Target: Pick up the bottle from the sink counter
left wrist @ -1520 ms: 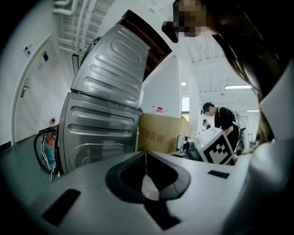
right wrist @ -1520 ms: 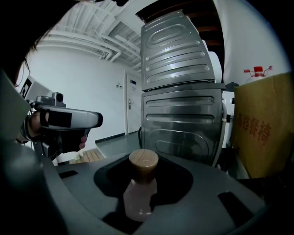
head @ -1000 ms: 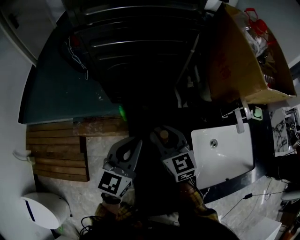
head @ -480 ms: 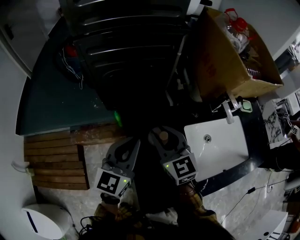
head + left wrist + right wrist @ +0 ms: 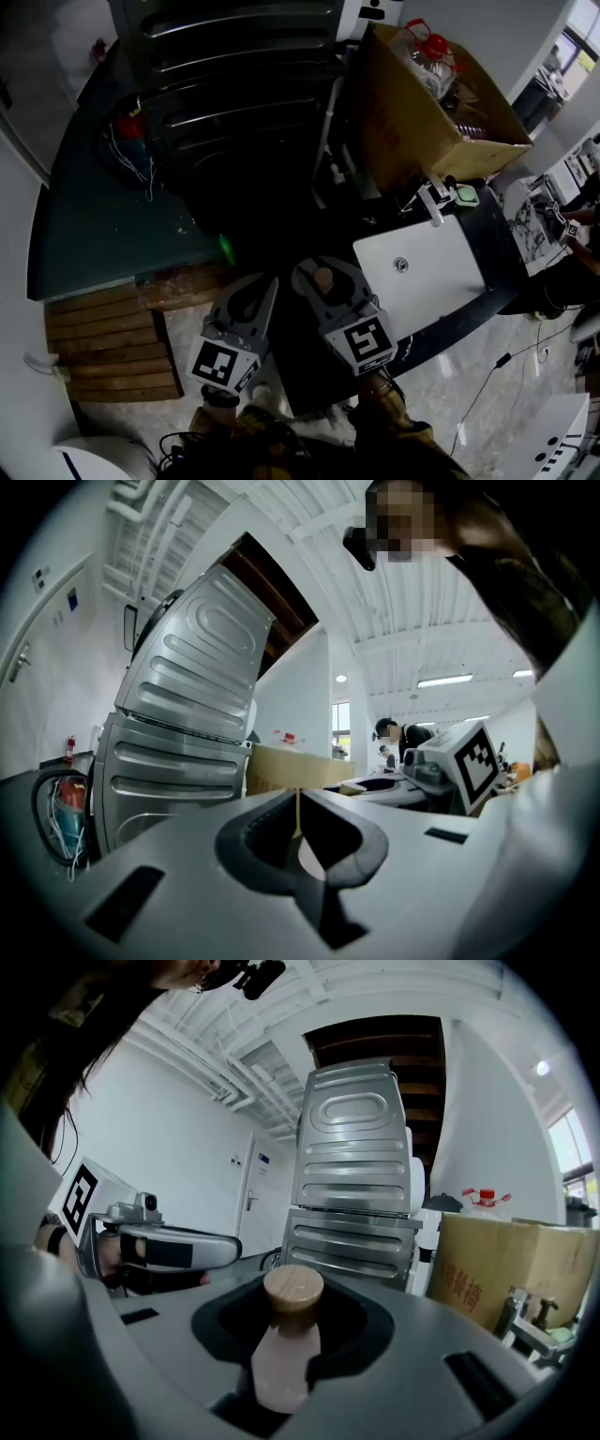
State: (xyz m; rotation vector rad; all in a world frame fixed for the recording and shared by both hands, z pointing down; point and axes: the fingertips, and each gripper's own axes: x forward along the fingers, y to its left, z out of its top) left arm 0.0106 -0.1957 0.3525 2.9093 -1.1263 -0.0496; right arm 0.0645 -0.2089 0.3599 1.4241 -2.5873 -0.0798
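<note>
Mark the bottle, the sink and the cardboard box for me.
bottle (image 5: 284, 1354), right gripper view, pink body below the tan cap.
sink (image 5: 441, 277), head view, bare white basin floor.
cardboard box (image 5: 398, 127), head view, its near side wall.

head: steeply down, dim | gripper views: level along jaws | shared: probably cardboard box

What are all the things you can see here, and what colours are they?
bottle: one, pale pink with tan cap, held in mid-air
sink: one, white, at right
cardboard box: one, brown, behind the sink
metal cabinet: one, silver, ribbed, straight ahead
wooden slats: one rack, brown, low at left
left gripper: one, grey, fingers together, empty
right gripper: one, grey, fingers shut on the bottle
</note>
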